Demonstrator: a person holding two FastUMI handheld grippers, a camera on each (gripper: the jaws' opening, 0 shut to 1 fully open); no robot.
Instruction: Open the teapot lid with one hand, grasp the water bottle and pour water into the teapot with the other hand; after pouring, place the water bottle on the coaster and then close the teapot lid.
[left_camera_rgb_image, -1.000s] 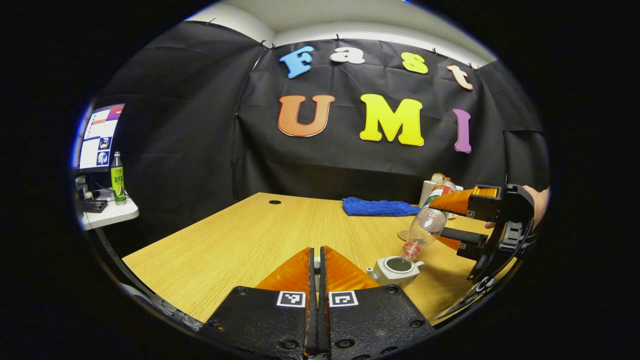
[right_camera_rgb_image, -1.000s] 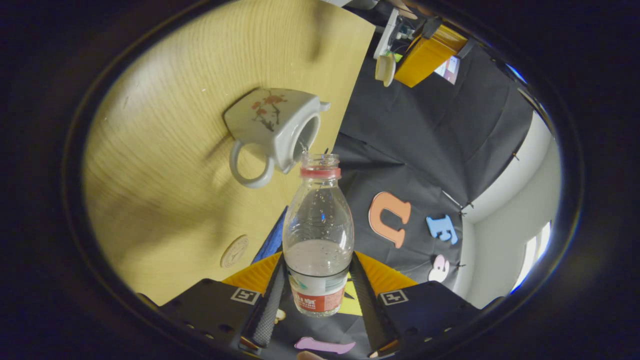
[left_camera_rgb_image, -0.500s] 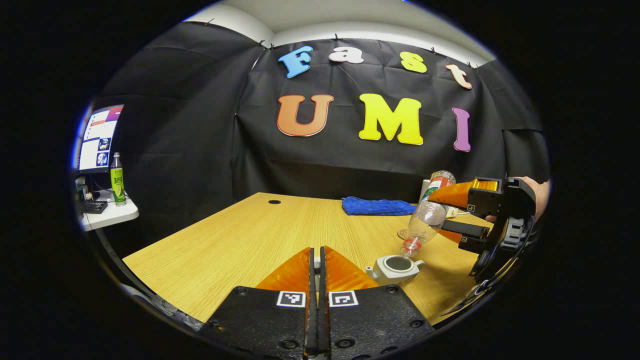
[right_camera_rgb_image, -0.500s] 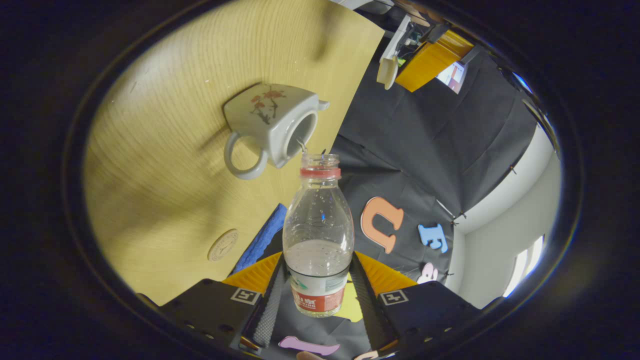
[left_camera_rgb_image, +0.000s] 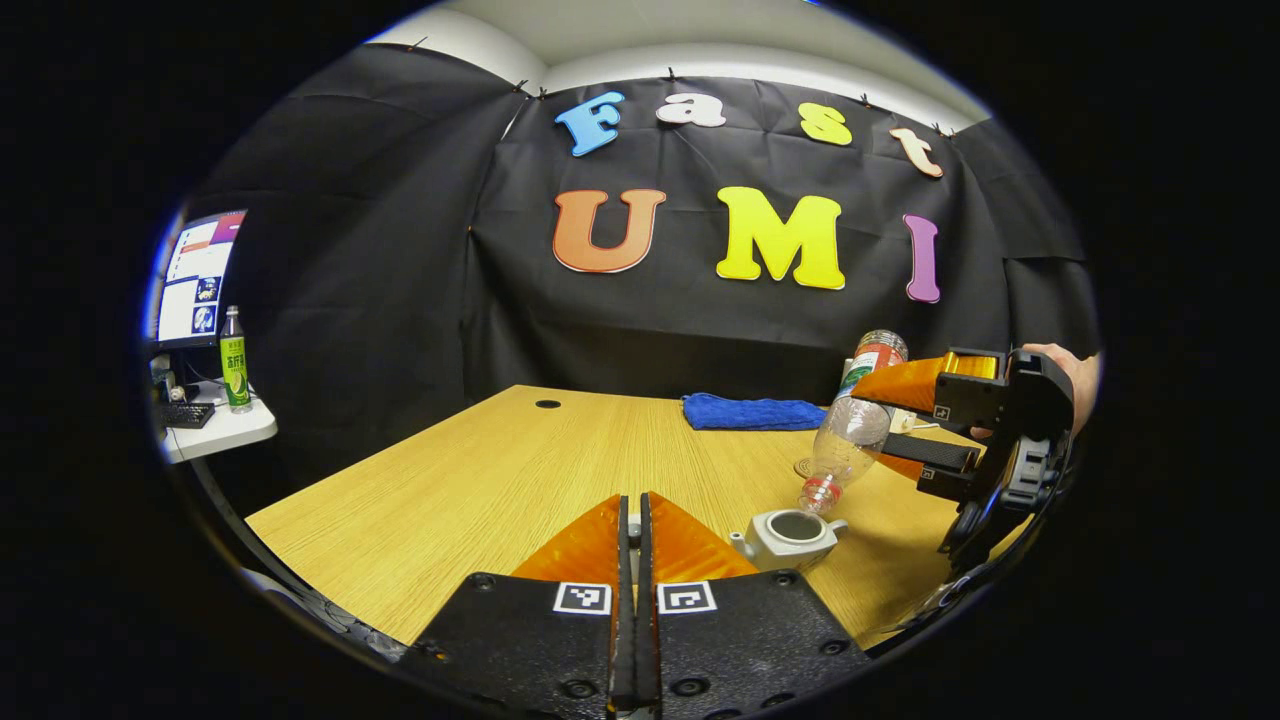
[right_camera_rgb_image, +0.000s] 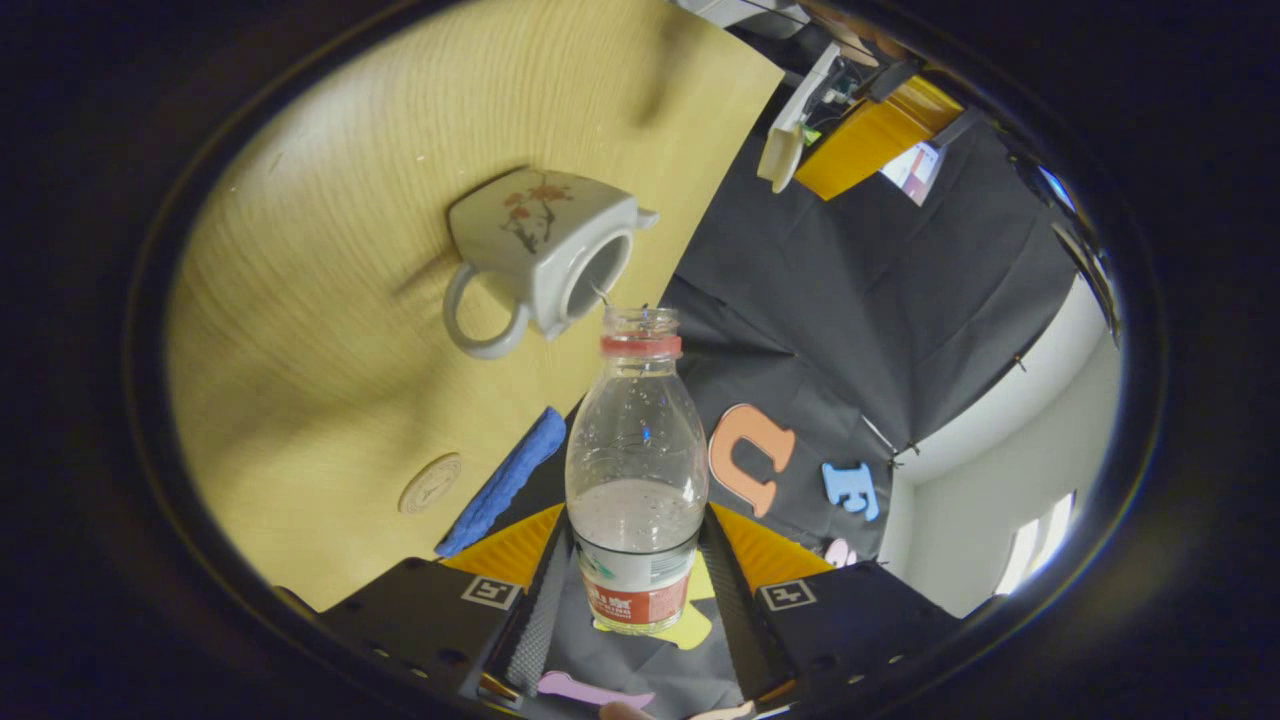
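Water bottle (right_camera_rgb_image: 636, 470) tilted neck-down above the open teapot (right_camera_rgb_image: 540, 262) on the counter (left_camera_rgb_image: 520, 470), right tool (right_camera_rgb_image: 632, 585) clamped on the bottle's labelled base, left tool (left_camera_rgb_image: 634, 560) pressed closed, holding the lid (right_camera_rgb_image: 777, 156), coaster (right_camera_rgb_image: 431, 483) beside blue cloth (left_camera_rgb_image: 753, 412).

Clear water bottle (right_camera_rgb_image: 636, 470) tilts neck-down above the lidless white teapot (right_camera_rgb_image: 540, 262) — round coaster (right_camera_rgb_image: 431, 483) beyond.

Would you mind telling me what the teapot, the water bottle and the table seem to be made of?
Teapot: probably glazed ceramic, pale glossy body with painted flowers. Water bottle: clear thin plastic, see-through with ribbed walls. Table: wood or wood-look laminate, light with even grain lines.
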